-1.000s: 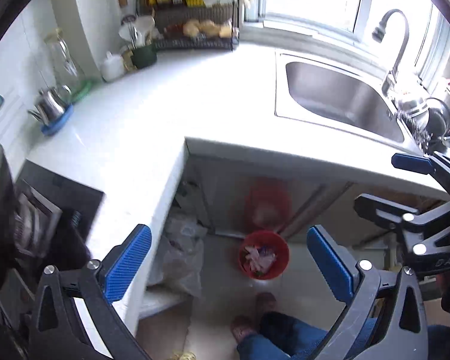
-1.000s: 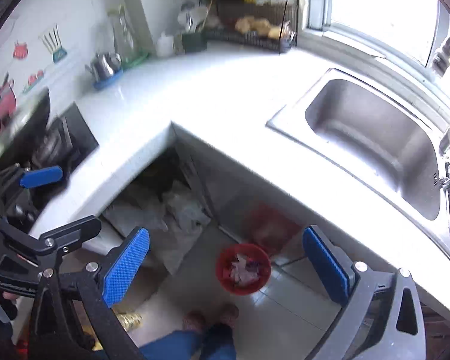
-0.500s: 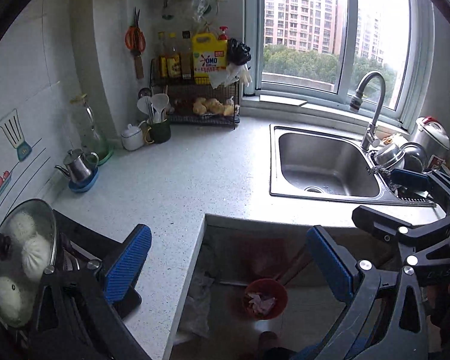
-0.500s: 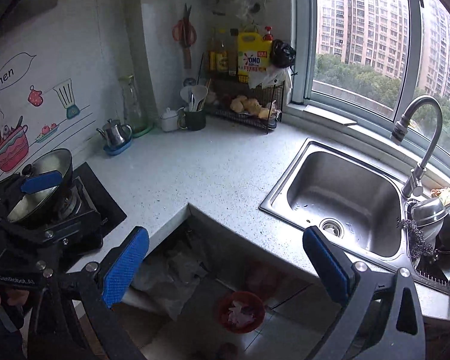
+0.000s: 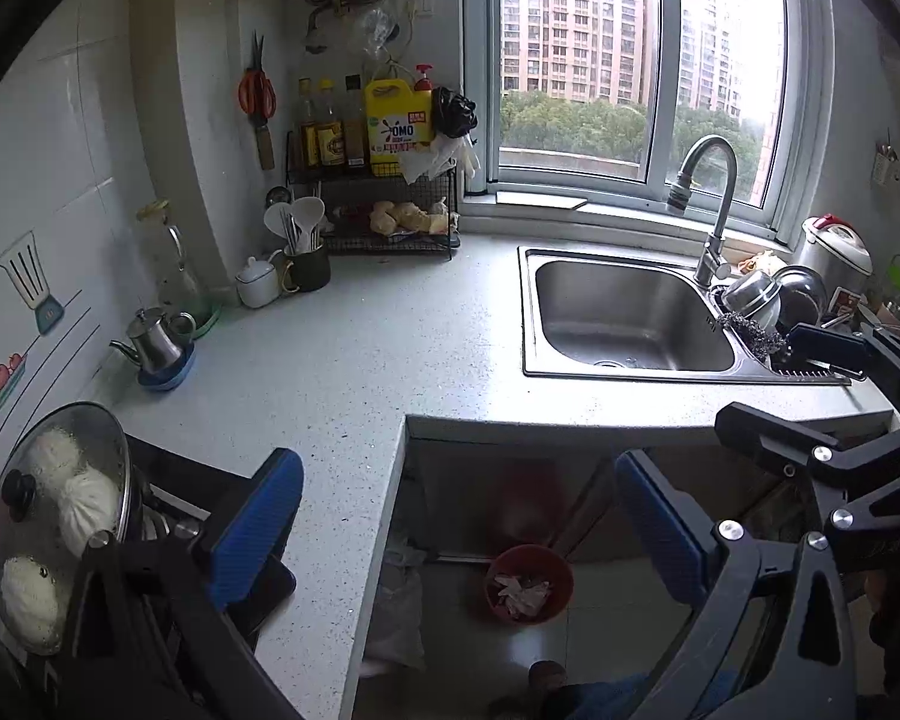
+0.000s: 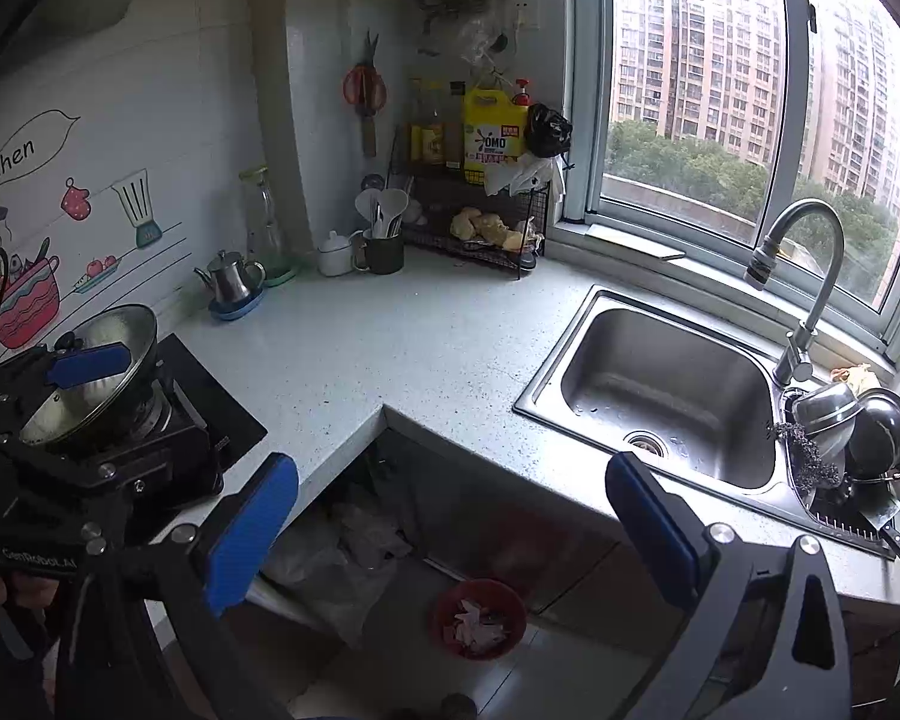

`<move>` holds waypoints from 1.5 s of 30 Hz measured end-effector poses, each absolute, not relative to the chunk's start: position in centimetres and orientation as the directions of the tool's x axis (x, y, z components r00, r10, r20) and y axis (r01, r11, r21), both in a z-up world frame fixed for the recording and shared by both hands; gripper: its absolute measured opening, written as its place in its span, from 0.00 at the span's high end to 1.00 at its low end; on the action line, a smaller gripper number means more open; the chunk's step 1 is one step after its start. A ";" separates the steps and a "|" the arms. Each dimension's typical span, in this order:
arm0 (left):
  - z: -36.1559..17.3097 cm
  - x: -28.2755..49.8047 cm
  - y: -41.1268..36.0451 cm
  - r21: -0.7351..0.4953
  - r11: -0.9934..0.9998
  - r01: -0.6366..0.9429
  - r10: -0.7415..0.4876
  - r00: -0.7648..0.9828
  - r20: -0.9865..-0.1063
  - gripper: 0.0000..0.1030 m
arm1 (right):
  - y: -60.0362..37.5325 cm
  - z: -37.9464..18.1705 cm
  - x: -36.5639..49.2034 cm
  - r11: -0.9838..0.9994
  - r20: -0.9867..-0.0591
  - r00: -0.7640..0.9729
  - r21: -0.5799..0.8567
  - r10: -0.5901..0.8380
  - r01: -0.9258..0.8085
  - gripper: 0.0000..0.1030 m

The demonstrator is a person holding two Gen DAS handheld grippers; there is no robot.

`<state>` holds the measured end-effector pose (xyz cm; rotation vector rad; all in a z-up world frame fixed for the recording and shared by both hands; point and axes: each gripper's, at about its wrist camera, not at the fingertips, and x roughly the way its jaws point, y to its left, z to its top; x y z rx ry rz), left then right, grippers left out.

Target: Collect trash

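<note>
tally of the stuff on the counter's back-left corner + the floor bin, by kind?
Kettle: 1
Glass jar: 1
White pot: 1
Utensil mug: 1
Wire rack: 1
Yellow jug: 1
Red bin: 1, with paper scraps inside
Total: 7

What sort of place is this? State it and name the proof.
A home kitchen: a steel sink with a faucet set in a counter, and a stove carrying a lidded pan.
</note>
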<state>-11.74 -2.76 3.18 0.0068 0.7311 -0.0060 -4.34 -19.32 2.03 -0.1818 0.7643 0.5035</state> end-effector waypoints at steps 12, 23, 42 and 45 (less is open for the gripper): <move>3.0 -12.1 -2.0 -0.001 1.000 -0.005 0.003 0.753 -0.658 0.00 | -18.6 1.9 -5.0 0.862 -0.705 0.604 0.020 0.371 -0.506 0.01; 2.6 -12.1 -1.4 -0.011 1.000 -0.005 -0.004 0.742 -0.670 0.00 | -18.5 2.0 -5.1 0.863 -0.704 0.599 0.039 0.382 -0.504 0.01; 2.4 -13.1 -0.8 -0.009 1.000 -0.016 0.006 0.733 -0.681 0.00 | -17.4 1.8 -6.0 0.863 -0.724 0.580 0.041 0.374 -0.504 0.01; 2.3 -13.2 -0.7 -0.007 1.000 -0.020 0.010 0.730 -0.684 0.00 | -17.2 1.7 -6.1 0.861 -0.726 0.578 0.037 0.373 -0.508 0.01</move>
